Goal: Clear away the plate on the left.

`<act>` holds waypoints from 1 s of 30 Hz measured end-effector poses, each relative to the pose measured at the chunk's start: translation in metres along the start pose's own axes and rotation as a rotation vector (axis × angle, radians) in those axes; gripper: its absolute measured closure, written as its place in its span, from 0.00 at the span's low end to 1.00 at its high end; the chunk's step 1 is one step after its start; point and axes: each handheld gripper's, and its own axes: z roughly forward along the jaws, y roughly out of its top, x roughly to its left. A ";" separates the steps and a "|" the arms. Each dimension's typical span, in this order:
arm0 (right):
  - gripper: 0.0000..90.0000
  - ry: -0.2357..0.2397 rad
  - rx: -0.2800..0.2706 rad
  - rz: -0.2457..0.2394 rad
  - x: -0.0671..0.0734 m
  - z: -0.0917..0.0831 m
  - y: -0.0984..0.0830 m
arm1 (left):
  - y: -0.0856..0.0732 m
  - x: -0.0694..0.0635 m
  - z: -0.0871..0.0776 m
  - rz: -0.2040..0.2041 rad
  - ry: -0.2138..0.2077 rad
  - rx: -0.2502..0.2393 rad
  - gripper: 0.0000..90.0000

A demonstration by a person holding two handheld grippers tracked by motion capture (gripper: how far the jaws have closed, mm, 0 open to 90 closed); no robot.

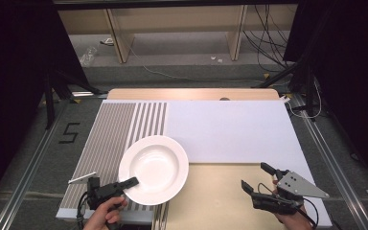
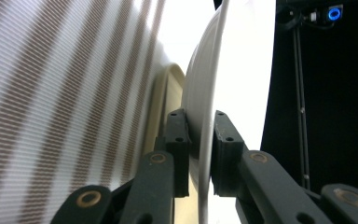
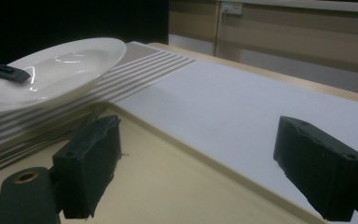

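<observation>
Lower left of the high view: left gripper (image 1: 130, 182) clamped on the near rim of a round, deep white ceramic plate (image 1: 154, 168), jaws narrowed onto the rim from both faces. The plate sits left of centre, over a brown-and-white striped placemat (image 1: 110, 139). Lower right: right gripper (image 1: 258, 177), jaws wide apart, holding nothing, above a beige mat (image 1: 215, 191). Beyond lies a white sheet (image 1: 230, 129).
</observation>
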 end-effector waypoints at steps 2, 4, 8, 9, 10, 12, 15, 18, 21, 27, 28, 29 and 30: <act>0.17 -0.001 -0.006 -0.005 0.000 0.000 0.000 | -0.003 -0.002 0.004 0.009 0.000 0.018 0.89; 0.17 -0.001 -0.005 -0.004 0.000 0.000 0.000 | -0.006 -0.005 0.008 0.012 0.002 0.026 0.89; 0.17 -0.002 -0.010 -0.001 0.000 -0.001 0.000 | -0.011 -0.007 0.016 0.031 0.003 0.055 0.89; 0.17 -0.002 -0.010 -0.001 0.000 -0.001 0.000 | -0.013 -0.008 0.018 0.030 0.004 0.061 0.89; 0.17 -0.003 -0.012 -0.001 0.000 -0.001 0.000 | -0.014 -0.009 0.020 0.036 0.004 0.069 0.89; 0.17 -0.003 -0.012 -0.001 0.000 -0.001 0.000 | -0.016 -0.010 0.024 0.041 0.007 0.083 0.89; 0.17 -0.005 -0.012 0.001 -0.001 -0.001 0.000 | -0.021 -0.012 0.030 0.053 0.007 0.106 0.89; 0.17 -0.004 -0.015 0.002 -0.001 -0.001 0.000 | -0.025 -0.015 0.037 0.061 0.010 0.124 0.88; 0.17 -0.002 -0.013 0.004 -0.001 -0.001 0.000 | -0.029 -0.017 0.044 0.069 0.015 0.142 0.89; 0.17 -0.004 -0.015 0.007 -0.001 -0.001 0.000 | -0.038 -0.020 0.058 0.086 0.026 0.187 0.88; 0.17 -0.004 -0.018 0.007 -0.001 -0.001 0.000 | -0.039 -0.021 0.060 0.090 0.027 0.196 0.88; 0.17 -0.002 -0.015 0.008 -0.002 -0.001 0.001 | -0.041 -0.021 0.062 0.090 0.028 0.202 0.88; 0.17 0.001 -0.009 0.017 -0.002 -0.002 0.001 | -0.043 -0.022 0.066 0.097 0.029 0.214 0.88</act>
